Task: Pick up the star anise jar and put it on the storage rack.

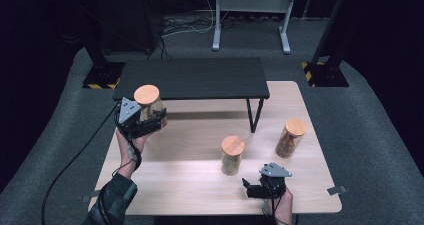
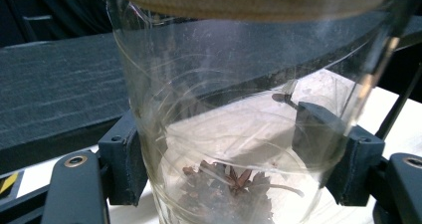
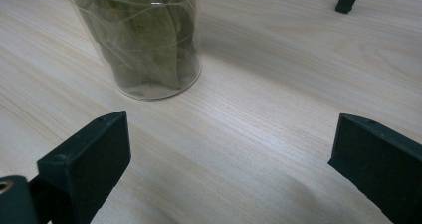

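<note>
Left gripper (image 1: 145,121) is clamped on a glass jar (image 1: 150,107) with a wooden lid (image 1: 147,94), held off the bench (image 1: 200,185) at its left side, just in front of the black shelf (image 1: 192,78). In the left gripper view, both fingers (image 2: 122,162) press flat against the jar wall (image 2: 239,134), one each side. Dark dried bits, star-shaped, sit at the jar bottom (image 2: 229,184); the lid edge is at the top of the frame.

Right gripper (image 1: 260,187) rests low at the front right of the bench, fingers (image 3: 89,159) wide apart with bare wood between them. A second jar (image 1: 232,155) full of green leaves stands upright just ahead of it, near but not touching. A third jar (image 1: 291,137) with brownish contents stands further right, well apart from the held one.
</note>
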A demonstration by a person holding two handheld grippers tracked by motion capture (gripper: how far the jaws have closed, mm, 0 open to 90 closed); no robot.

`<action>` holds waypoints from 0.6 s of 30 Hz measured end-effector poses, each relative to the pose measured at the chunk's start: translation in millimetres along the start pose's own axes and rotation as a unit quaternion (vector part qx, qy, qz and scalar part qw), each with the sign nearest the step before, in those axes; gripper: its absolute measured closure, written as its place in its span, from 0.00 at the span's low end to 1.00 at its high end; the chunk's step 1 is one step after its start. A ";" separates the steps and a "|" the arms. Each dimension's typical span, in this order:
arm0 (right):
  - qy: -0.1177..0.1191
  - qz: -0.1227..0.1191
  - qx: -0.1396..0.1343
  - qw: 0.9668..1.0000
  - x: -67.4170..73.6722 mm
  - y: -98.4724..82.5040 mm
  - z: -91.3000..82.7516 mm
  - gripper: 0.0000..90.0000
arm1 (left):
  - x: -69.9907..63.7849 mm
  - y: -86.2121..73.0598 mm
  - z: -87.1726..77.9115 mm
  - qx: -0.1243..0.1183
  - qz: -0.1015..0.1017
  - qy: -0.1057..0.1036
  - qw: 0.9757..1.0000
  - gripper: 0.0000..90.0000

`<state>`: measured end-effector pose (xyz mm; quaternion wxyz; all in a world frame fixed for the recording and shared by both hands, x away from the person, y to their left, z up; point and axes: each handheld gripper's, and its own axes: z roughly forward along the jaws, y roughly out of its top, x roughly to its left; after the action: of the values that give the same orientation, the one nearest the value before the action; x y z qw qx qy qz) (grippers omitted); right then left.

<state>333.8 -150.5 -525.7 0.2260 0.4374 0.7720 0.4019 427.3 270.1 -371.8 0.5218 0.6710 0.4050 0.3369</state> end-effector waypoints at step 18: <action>0.002 0.000 0.002 1.000 -0.1 0.1 0.2 0.01 | 1.2 12.1 -0.6 -0.004 0.002 -0.002 1.000 0.28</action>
<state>334.0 -150.5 -525.7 0.2239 0.4373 0.7730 0.4013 429.7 269.9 -359.8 0.5244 0.6706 0.4011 0.3383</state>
